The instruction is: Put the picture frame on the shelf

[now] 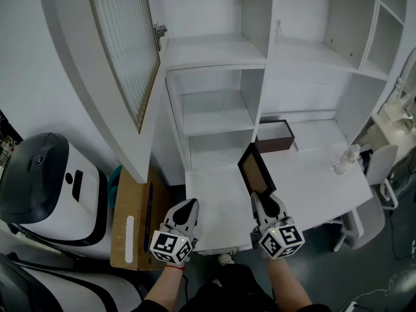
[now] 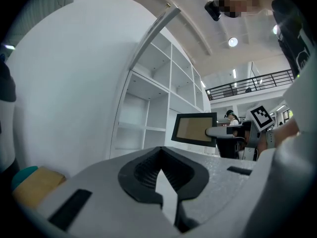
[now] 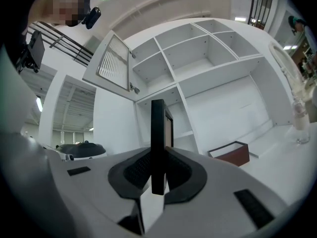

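One near edge of the picture frame (image 1: 255,169) sits pinched in the right gripper (image 1: 261,197), the left gripper (image 1: 189,205) closed on nothing; it looks light, rigid and breakable

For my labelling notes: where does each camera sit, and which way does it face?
Head view: on the head, looking down at the shelf; left gripper, right gripper and forearms show.
Left gripper view: rides that gripper, faces the shelf; shut, empty jaws show.
Right gripper view: rides that gripper, faces the shelf; jaws grip the picture frame.
All show the picture frame.
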Demonstrator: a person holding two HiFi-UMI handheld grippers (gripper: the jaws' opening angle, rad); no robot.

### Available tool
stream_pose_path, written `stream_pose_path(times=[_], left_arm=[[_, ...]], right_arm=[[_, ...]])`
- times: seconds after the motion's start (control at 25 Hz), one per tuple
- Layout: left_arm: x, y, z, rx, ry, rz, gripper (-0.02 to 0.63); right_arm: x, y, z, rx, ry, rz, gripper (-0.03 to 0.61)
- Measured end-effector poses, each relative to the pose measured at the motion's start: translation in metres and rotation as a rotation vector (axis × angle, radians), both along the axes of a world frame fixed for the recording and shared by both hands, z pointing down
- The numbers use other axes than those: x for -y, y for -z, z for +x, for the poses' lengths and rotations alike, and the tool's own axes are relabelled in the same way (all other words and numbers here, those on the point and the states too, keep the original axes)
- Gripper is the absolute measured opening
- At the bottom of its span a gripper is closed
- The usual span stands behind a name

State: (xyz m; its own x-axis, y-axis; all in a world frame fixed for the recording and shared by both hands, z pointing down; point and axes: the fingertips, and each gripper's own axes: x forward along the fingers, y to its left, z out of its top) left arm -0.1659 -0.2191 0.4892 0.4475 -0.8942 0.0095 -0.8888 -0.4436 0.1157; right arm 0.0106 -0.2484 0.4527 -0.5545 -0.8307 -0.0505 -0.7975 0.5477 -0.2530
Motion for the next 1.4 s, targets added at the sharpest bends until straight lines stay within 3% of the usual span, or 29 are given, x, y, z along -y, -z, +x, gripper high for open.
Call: stream_pose_path(times=[0.72,1.4], left_arm=[[0.076,0.018,-0.009,-0.007,0.053,0.029,0.003],[0.104,0.011,-0.035,0.0,0.125,0.02,0.003]], right_arm=[[0.089,0.046,-0.013,0.039,0.049,0.085,0.051],[0.182,0.057,-0.029,-0.014,-0.023,0.084,0.051]])
